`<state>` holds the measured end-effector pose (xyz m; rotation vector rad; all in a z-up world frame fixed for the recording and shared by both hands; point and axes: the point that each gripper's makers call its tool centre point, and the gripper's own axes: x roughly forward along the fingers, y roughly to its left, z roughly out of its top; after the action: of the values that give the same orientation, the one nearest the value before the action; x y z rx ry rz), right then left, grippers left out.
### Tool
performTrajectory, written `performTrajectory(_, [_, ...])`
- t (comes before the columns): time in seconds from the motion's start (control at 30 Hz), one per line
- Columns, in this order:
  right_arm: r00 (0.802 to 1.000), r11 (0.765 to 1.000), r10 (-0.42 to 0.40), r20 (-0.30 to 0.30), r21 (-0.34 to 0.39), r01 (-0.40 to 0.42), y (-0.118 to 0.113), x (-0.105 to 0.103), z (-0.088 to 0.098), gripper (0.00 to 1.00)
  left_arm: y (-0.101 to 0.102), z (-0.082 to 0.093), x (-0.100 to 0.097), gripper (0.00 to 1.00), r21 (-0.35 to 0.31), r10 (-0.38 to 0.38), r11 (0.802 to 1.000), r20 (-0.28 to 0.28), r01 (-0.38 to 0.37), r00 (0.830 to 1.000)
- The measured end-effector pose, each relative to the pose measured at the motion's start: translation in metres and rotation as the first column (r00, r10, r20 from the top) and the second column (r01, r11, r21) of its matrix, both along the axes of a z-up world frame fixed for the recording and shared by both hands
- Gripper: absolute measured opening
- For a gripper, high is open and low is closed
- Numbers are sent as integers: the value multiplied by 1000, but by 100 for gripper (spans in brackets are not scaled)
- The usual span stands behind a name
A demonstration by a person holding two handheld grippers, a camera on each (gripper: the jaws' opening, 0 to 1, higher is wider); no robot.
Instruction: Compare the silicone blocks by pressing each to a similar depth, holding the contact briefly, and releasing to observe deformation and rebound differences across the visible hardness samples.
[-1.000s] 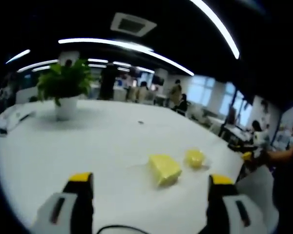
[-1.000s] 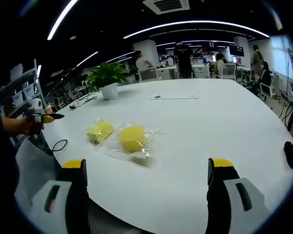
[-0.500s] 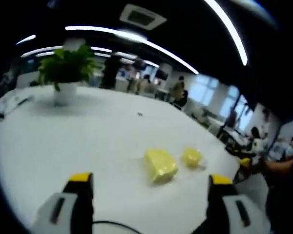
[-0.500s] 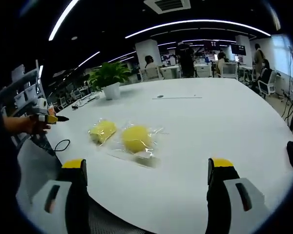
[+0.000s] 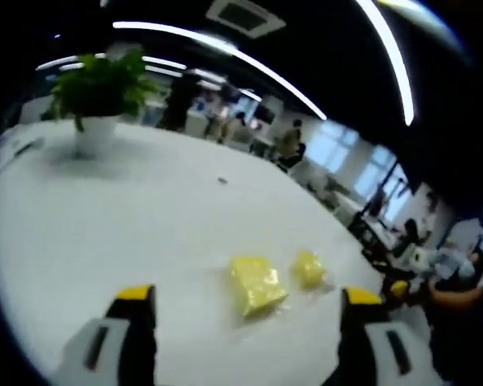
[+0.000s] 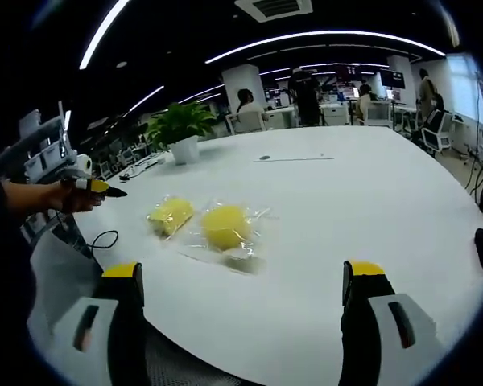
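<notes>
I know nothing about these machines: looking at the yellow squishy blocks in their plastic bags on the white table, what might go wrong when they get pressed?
Two risks, as guesses. The two yellow silicone blocks sit in loose clear plastic wrap, so a pressing tool might slide on the film or drag the block. Both the right tool and the left tool are wide open and off the white table, so matching press depth across samples may be hard.

Ceiling light strips (image 6: 322,36) glare on a dim ceiling; left gripper view blurred, right sharper; fisheye bending at edges.
</notes>
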<state>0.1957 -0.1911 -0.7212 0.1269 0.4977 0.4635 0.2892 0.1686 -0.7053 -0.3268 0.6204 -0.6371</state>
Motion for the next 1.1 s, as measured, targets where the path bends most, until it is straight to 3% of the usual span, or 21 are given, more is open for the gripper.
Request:
performTrajectory(0.2, [1000, 1000, -4, -3, 4, 4, -4, 0, 0, 96, -6, -8, 22, 93, 2, -30, 1000, -33, 30, 999])
performTrajectory(0.23, [1000, 1000, -7, -3, 5, 7, -5, -1, 0, 96, -7, -9, 27, 89, -5, -31, 1000, -28, 31, 999])
performTrajectory(0.27, [1000, 1000, -8, -3, 8, 8, -5, -1, 0, 96, -11, -13, 29, 85, -28, -51, 998, -60, 49, 997])
performTrajectory(0.3, [1000, 1000, -9, -2, 11, 9, -5, -1, 1, 96, -11, -18, 32, 83, -39, -36, 999, -100, 33, 994])
performTrajectory(0.4, [1000, 1000, -9, 1, 13, 9, -3, -1, 2, 96, -14, -24, 45, 80, -61, -40, 998, -103, 34, 994])
performTrajectory(0.6, [1000, 1000, -14, 4, 26, 14, -1, 0, 5, 96, -20, -40, 60, 77, -97, -19, 995, -168, 2, 986])
performTrajectory(0.73, [1000, 999, -19, 13, 32, 19, -2, 1, 9, 96, -23, -51, 71, 68, -142, -9, 990, -201, -20, 980])
performTrajectory(0.8, [1000, 999, -24, 9, 34, 24, -4, 2, 6, 96, -26, -55, 75, 64, -191, 5, 980, -251, -55, 968])
performTrajectory(0.93, [999, 999, -35, 11, 35, 34, -6, 2, 7, 96, -33, -58, 79, 57, -179, -11, 983, -244, -34, 970])
performTrajectory(1.07, [1000, 999, -24, 12, 29, 24, -1, 3, 7, 96, -43, -57, 77, 50, -226, -46, 974, -244, -11, 969])
performTrajectory(1.1, [1000, 999, -21, 11, 30, 20, 1, 3, 6, 96, -43, -57, 78, 43, -230, -51, 973, -240, -6, 969])
